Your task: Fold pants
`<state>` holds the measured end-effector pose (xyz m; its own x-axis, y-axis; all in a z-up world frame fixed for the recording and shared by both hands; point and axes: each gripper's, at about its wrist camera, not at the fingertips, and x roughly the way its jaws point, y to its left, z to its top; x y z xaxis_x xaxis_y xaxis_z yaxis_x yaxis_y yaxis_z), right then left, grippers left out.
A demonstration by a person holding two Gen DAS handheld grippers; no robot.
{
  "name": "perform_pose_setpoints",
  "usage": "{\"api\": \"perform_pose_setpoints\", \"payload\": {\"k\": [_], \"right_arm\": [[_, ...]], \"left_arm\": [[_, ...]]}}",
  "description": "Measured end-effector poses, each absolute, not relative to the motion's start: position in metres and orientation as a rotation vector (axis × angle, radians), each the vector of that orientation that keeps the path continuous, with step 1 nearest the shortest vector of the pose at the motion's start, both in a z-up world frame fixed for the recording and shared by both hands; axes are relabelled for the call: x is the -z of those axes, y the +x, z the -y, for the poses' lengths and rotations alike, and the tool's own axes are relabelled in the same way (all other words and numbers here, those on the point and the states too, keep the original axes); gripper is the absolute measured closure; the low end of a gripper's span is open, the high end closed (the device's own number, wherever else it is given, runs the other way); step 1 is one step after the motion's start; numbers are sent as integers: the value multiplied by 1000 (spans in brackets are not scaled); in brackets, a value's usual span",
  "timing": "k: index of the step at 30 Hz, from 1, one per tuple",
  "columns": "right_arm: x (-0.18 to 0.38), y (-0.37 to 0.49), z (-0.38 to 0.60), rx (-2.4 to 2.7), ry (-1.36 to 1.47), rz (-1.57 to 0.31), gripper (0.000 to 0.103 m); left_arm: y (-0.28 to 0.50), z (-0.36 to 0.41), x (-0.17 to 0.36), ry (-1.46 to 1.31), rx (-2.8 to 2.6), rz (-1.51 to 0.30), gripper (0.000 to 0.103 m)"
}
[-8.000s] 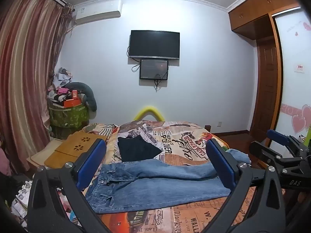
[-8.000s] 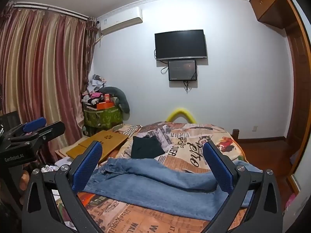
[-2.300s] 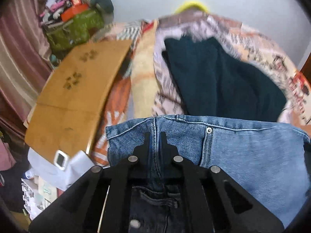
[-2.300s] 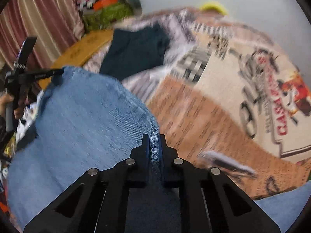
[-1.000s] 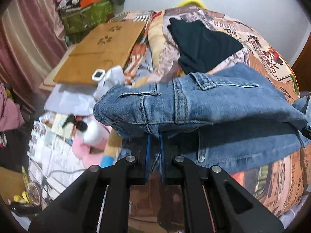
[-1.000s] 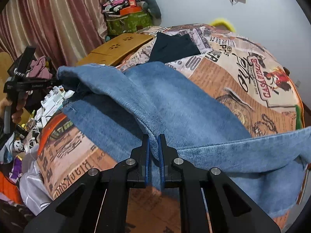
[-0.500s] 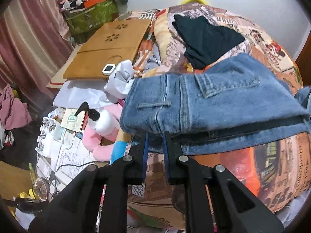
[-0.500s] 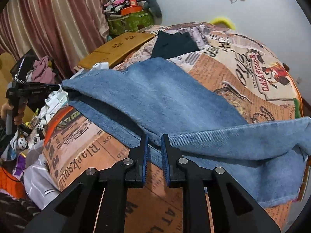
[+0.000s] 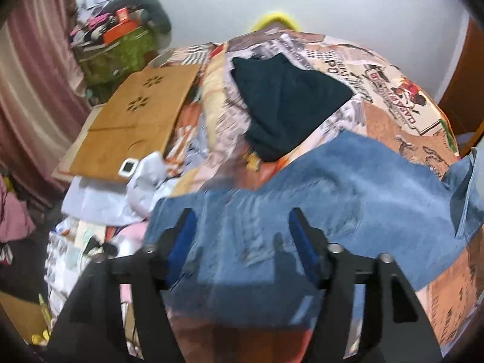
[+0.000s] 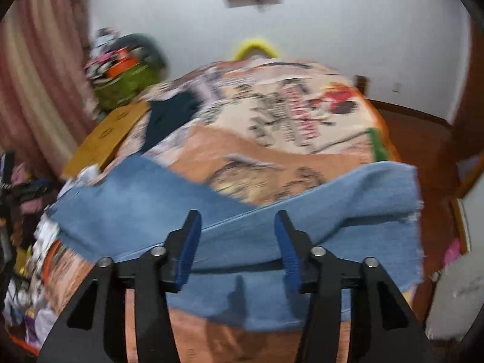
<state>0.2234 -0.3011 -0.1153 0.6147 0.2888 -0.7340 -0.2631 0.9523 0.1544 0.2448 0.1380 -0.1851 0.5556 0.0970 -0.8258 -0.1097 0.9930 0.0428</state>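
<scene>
The blue jeans (image 9: 348, 187) lie folded lengthwise, one leg over the other, across the near edge of the bed. My left gripper (image 9: 240, 236) is open and empty above the waist end. In the right wrist view the jeans (image 10: 151, 208) stretch from the left edge to the frayed hems at the right. My right gripper (image 10: 236, 242) is open and empty above the legs. Both views are blurred by motion.
A dark folded garment (image 9: 287, 106) lies on the patterned bedspread (image 9: 393, 90) behind the jeans. A wooden lap desk (image 9: 133, 121) and clutter sit left of the bed. A green basket (image 10: 127, 87) stands in the far left corner. Wooden floor (image 10: 423, 139) lies to the right.
Both grippers have let go of the jeans and opened wide. The jeans now rest folded on the bed, and both grippers have pulled back a little.
</scene>
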Motion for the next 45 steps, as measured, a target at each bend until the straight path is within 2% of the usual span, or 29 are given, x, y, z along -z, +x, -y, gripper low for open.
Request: {"api": "perform_pose_setpoints", "payload": {"k": [4, 8, 21, 23, 24, 25, 30, 39, 41, 42, 43, 44, 45], "right_arm": [[109, 246, 340, -198, 61, -858, 48], [112, 275, 381, -90, 120, -880, 47], [176, 362, 438, 80, 336, -1094, 48], [185, 362, 440, 71, 342, -1115, 65], [187, 361, 440, 69, 337, -1122, 82], [189, 360, 440, 67, 332, -1129, 94], [185, 346, 437, 43, 250, -1116, 100], [152, 301, 448, -11, 177, -1081, 101], [140, 300, 445, -31, 206, -1076, 97], [135, 303, 442, -51, 226, -1084, 88], [130, 307, 438, -67, 243, -1087, 69], [127, 312, 433, -69, 255, -1084, 57], [125, 318, 429, -58, 259, -1081, 35]], "left_arm": [[272, -122, 187, -4, -87, -998, 33], [294, -108, 193, -11, -55, -1019, 32], [309, -75, 220, 98, -28, -1059, 31], [307, -74, 220, 110, -31, -1055, 31], [306, -74, 220, 117, -32, -1053, 31], [305, -72, 220, 125, -34, -1052, 31], [300, -66, 217, 143, -35, -1047, 31], [290, -49, 210, 187, -45, -1028, 29], [289, -49, 208, 173, -55, -1022, 27], [289, -49, 206, 164, -61, -1017, 26], [289, -49, 205, 158, -67, -1012, 26], [289, -50, 203, 151, -72, -1005, 24], [288, -52, 201, 143, -75, -994, 22]]}}
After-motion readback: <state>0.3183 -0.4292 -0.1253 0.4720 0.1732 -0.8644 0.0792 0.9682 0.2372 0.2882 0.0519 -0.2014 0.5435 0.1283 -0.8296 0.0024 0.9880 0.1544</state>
